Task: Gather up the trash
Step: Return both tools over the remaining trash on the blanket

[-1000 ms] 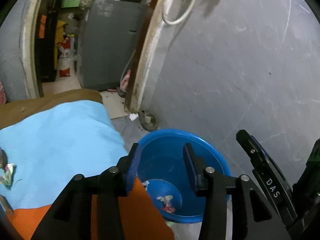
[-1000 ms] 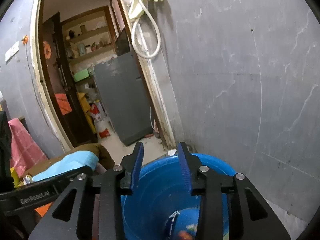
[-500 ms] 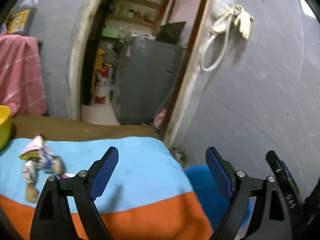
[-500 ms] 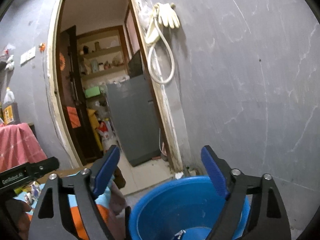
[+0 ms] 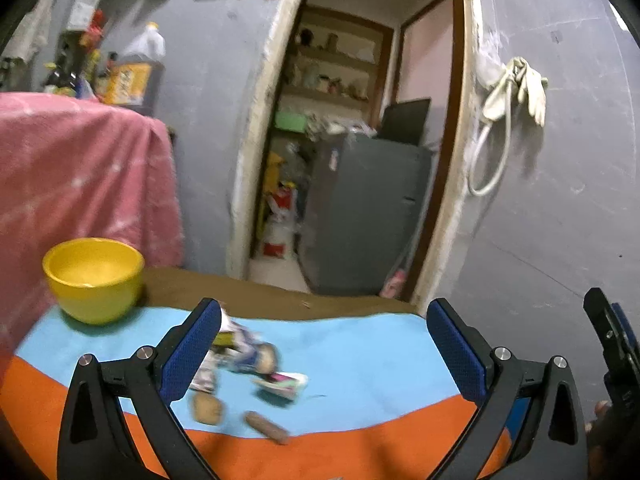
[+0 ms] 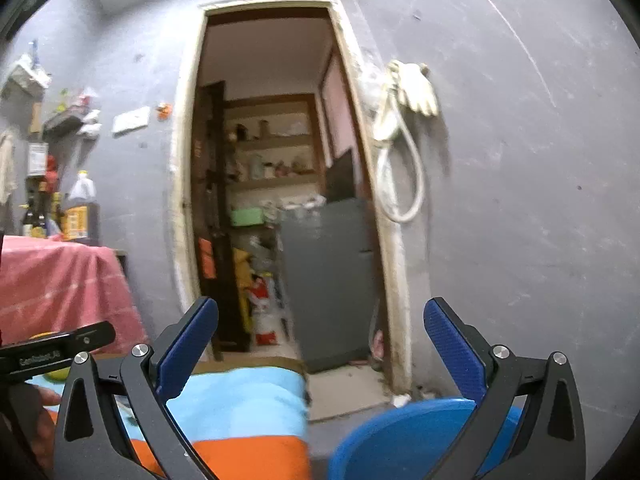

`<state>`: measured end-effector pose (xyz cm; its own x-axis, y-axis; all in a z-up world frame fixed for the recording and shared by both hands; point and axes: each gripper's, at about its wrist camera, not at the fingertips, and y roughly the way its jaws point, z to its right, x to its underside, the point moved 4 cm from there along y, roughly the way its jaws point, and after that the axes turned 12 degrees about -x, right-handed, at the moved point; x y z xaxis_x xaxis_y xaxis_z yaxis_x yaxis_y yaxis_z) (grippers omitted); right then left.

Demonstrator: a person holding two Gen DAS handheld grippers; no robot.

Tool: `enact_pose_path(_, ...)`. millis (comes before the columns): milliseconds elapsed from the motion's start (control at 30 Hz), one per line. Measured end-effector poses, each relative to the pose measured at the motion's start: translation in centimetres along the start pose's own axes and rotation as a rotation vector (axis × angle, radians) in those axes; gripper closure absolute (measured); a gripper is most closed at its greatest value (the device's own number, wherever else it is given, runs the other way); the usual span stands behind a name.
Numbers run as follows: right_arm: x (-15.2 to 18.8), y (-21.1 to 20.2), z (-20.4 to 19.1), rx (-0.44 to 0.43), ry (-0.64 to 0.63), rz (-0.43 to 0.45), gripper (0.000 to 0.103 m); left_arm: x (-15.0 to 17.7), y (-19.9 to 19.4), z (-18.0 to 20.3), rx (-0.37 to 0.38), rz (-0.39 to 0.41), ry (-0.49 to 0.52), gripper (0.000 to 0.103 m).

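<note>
Crumpled wrappers (image 5: 240, 354), a pink-and-green wrapper (image 5: 282, 385) and two brown scraps (image 5: 207, 409) (image 5: 267, 433) lie on the blue-and-orange cloth (image 5: 360, 364) of the table. My left gripper (image 5: 322, 320) hovers just short of them, its jaws opening wide with nothing between them. My right gripper (image 6: 320, 320) is above the rim of the blue bucket (image 6: 400, 424), which stands on the floor beside the table. Its jaws are also opening and hold nothing. The inside of the bucket is hidden.
A yellow bowl (image 5: 94, 276) stands at the cloth's far left corner. A pink-draped piece of furniture (image 5: 80, 184) stands to its left. Ahead, an open doorway shows a grey cabinet (image 5: 360, 216). A hose and glove (image 6: 404, 128) hang on the grey wall at right.
Both grippers rose from over the blue bucket and swung left toward the table. Both sets of jaws went from narrow to wide. The trash and yellow bowl came into the left view.
</note>
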<state>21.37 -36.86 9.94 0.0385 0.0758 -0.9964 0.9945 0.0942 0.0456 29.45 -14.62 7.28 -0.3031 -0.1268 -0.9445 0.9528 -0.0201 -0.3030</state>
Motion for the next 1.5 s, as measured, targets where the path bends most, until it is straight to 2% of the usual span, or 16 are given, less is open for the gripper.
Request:
enact_pose_path(200, -0.1, 0.8, -3.5, -0.089, -0.011, 0.024, 0.000, 0.0, -1.5, -3.5, -0.068, 0.064, 0.012, 0.002)
enact_pose_path(467, 0.9, 2.6, -7.3, -0.196, 0.009, -0.008, 0.000, 0.4, -2.4, -8.4, -0.140, 0.091, 0.020, 0.002)
enact_pose_path(633, 1.8, 3.9, -9.2, -0.269, 0.030, -0.062, 0.000, 1.0, -2.7, -11.2, -0.189, 0.088, 0.009, 0.002)
enact_pose_path(900, 3.5, 5.0, -12.3, -0.335, -0.052, -0.152, 0.000, 1.9, -2.9, -13.6, -0.223, 0.081, -0.005, 0.002)
enact_pose_path(1133, 5.9, 6.4, -13.9, -0.372, -0.113, -0.301, 0.000, 2.7, -2.0, -14.2, -0.220, 0.019, -0.016, 0.002)
enact_pose_path(1300, 7.3, 7.6, -13.7, -0.381, -0.089, -0.413, 0.000, 3.5, -0.1, -14.4, -0.219, -0.091, -0.012, 0.002)
enact_pose_path(1500, 8.5, 8.6, -12.8, -0.405, -0.009, -0.509, 0.000, 4.6, 2.1, -14.0, -0.172, -0.235, 0.002, 0.002)
